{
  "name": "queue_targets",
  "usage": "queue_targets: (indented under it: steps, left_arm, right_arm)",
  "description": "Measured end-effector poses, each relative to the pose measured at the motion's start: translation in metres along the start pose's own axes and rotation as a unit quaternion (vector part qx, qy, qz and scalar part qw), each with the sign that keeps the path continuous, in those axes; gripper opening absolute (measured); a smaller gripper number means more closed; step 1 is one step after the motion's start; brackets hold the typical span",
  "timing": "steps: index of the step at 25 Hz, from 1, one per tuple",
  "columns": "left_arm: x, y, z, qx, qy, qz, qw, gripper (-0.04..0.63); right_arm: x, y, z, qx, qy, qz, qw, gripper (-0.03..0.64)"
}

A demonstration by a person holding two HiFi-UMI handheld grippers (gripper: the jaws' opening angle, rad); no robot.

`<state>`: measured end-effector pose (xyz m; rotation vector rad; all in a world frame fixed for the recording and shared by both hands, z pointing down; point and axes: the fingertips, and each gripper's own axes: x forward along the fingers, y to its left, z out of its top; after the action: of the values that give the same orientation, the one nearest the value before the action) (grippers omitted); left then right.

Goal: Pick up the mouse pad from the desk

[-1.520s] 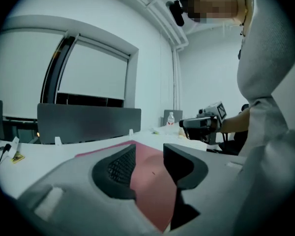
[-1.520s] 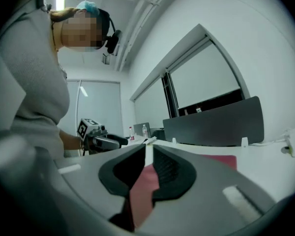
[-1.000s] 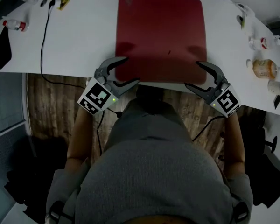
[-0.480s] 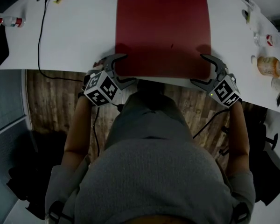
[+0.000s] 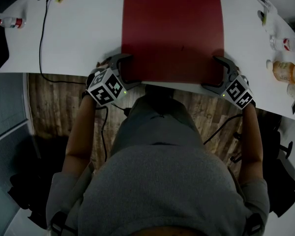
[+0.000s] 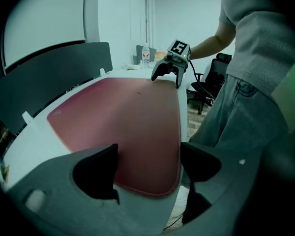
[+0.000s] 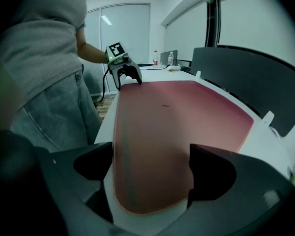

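A large dark red mouse pad (image 5: pixel 172 28) lies flat on the white desk (image 5: pixel 73 43), its near edge along the desk's front edge. My left gripper (image 5: pixel 129 72) stands at the pad's near left corner and my right gripper (image 5: pixel 214 73) at its near right corner. Both have just been opening and stand wide. In the left gripper view the pad (image 6: pixel 123 122) corner lies between the jaws of the left gripper (image 6: pixel 150 166), untouched by the pads. The right gripper view shows the same: pad (image 7: pixel 172 127) corner between the spread jaws of the right gripper (image 7: pixel 150 168).
A black cable (image 5: pixel 42 33) runs over the desk's left part, near a small bottle (image 5: pixel 10 22) and a black object (image 5: pixel 0 45). Bottles (image 5: pixel 282 72) stand at the right edge. A grey partition (image 6: pixel 49 77) lines the far side. An office chair (image 6: pixel 206 82) stands behind.
Both grippers have come down and forward to the desk's front edge, onto the pad's near corners. Their jaws have spread wider.
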<state>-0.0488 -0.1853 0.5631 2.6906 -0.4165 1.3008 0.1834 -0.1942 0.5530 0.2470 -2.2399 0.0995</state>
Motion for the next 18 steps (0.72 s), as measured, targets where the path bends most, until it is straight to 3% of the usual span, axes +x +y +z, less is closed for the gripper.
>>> queue_targets:
  steps: [3, 14, 18]
  left_arm:
    - [0.001, 0.0, -0.001, -0.008, -0.013, -0.004, 0.9999, 0.414]
    - [0.001, 0.001, 0.001, -0.025, -0.04, 0.008, 0.9988, 0.388]
    - [-0.004, 0.012, 0.006, -0.062, -0.068, 0.049, 0.9946, 0.312]
  right_arm:
    - [0.002, -0.003, -0.001, 0.026, -0.015, 0.006, 1.0, 0.475]
    - [-0.001, -0.006, 0.0, 0.032, -0.053, -0.012, 0.998, 0.477]
    - [-0.001, -0.006, 0.001, 0.034, -0.055, -0.016, 0.998, 0.469]
